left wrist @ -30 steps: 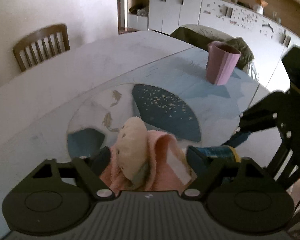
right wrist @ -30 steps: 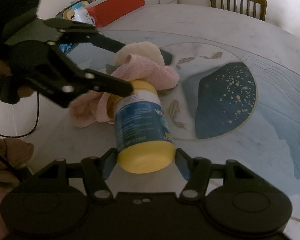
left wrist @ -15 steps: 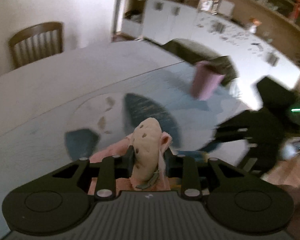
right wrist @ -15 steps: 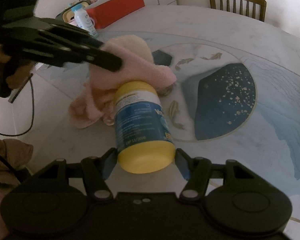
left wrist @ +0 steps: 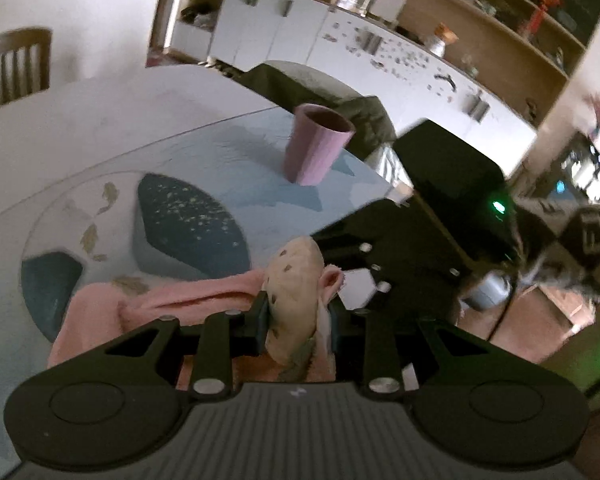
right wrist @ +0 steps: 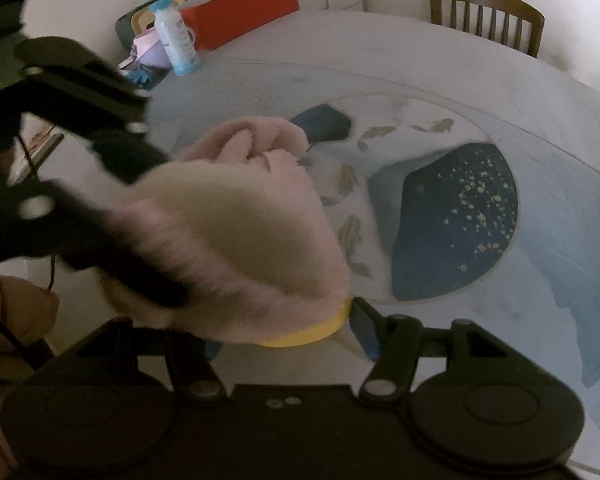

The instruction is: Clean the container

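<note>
Over the patterned worktop (right wrist: pixel 480 80), the wiping step is in hand: the left hand-held gripper (left wrist: pixel 296 312) has its jaws closed tight on a bunched fold of the pink towel (right wrist: pixel 236 236), and the cloth is draped over the container (right wrist: pixel 308 330) so that only a curved sliver of its yellow end shows. The right hand-held gripper (right wrist: pixel 284 336) holds that container between its pads, lifted just in front of its own camera. The next move probably calls for drawing the cloth along and around the container's body while the right grip stays firm. The towel is soft, fluffy terry, cream on one face and pink on the other, and it folds readily. The container appears smooth, rigid and cylindrical, so it may twist under the rubbing. A ribbed pink cup (left wrist: pixel 316 144) stands well apart.
</note>
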`<state>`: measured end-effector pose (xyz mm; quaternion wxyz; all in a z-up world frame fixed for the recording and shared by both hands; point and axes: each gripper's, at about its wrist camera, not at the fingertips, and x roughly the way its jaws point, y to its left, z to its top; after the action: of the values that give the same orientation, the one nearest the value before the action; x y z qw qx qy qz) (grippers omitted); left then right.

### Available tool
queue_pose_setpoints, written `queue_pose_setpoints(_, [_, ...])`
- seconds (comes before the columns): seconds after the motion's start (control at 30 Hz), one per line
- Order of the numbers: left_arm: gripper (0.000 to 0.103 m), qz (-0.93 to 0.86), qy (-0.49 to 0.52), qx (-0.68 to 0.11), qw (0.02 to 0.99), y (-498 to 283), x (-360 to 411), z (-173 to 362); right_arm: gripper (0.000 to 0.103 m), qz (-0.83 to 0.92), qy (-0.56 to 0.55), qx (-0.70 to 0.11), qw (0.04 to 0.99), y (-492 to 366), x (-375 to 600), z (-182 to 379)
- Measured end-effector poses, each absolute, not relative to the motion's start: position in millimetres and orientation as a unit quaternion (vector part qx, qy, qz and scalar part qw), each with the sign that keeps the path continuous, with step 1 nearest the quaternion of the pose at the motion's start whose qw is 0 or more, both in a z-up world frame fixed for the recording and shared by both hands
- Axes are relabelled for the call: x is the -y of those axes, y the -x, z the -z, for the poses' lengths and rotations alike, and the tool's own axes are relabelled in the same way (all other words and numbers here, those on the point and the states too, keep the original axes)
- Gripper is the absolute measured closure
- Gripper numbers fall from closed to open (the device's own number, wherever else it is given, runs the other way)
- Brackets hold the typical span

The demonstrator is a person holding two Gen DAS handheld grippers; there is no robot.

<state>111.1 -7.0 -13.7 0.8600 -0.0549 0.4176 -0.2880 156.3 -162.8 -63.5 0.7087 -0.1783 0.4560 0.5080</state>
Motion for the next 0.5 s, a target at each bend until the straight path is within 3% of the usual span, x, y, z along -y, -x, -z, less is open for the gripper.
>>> queue_pose_setpoints(0.5, [0.076,0.172,0.101,-0.407,0.892,-138.4,-61.6,15.9,0.041,-0.51,0.177,-0.447,0.713,-162.2,157.3,62.8])
